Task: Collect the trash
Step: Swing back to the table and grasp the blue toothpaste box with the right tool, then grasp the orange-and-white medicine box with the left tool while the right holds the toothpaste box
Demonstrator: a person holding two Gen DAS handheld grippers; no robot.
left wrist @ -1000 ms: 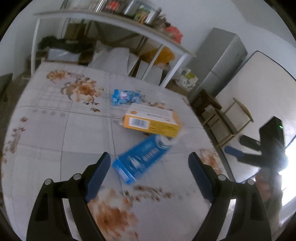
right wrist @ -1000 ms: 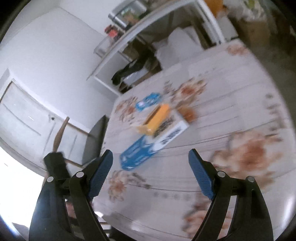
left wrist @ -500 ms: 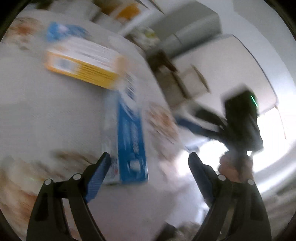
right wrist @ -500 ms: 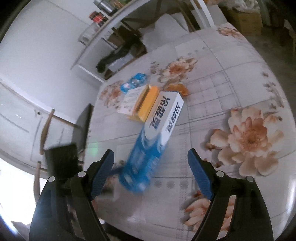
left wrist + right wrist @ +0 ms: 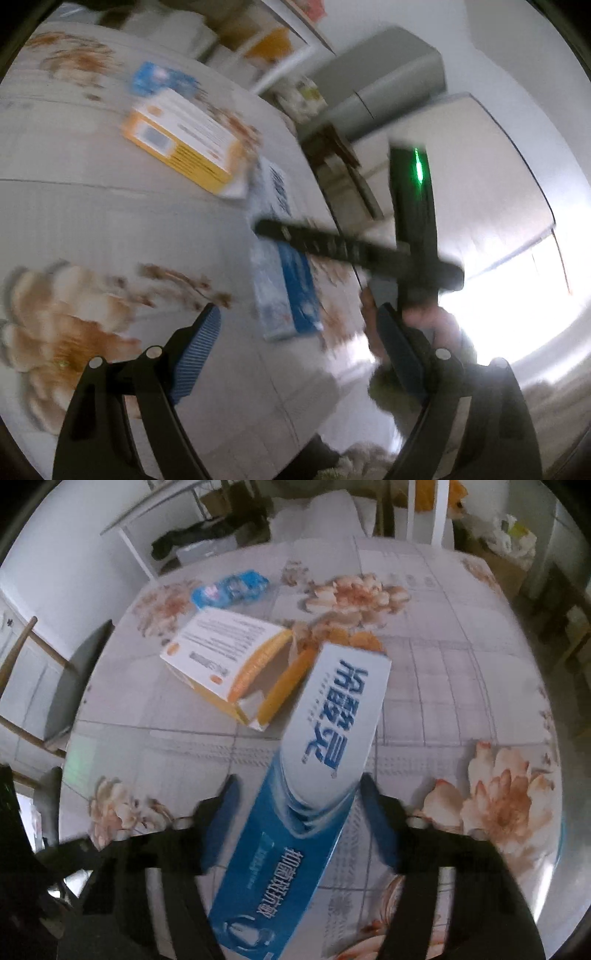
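The blue toothpaste box (image 5: 306, 805) lies near the desk (image 5: 461, 709) edge, between the right gripper (image 5: 297, 801) closing fingers, seemingly not yet pinched. The left gripper (image 5: 301, 332) hangs spread and empty over bare desk.

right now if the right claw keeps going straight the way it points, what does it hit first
Most likely the blue box: it lies between the closing fingers of the right claw, right in its line, with the table underneath.

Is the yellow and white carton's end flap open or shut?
Open. In the right wrist view the yellow and white cardboard carton lies flat on the flowered table, its near end flaps splayed outward, showing the inside.
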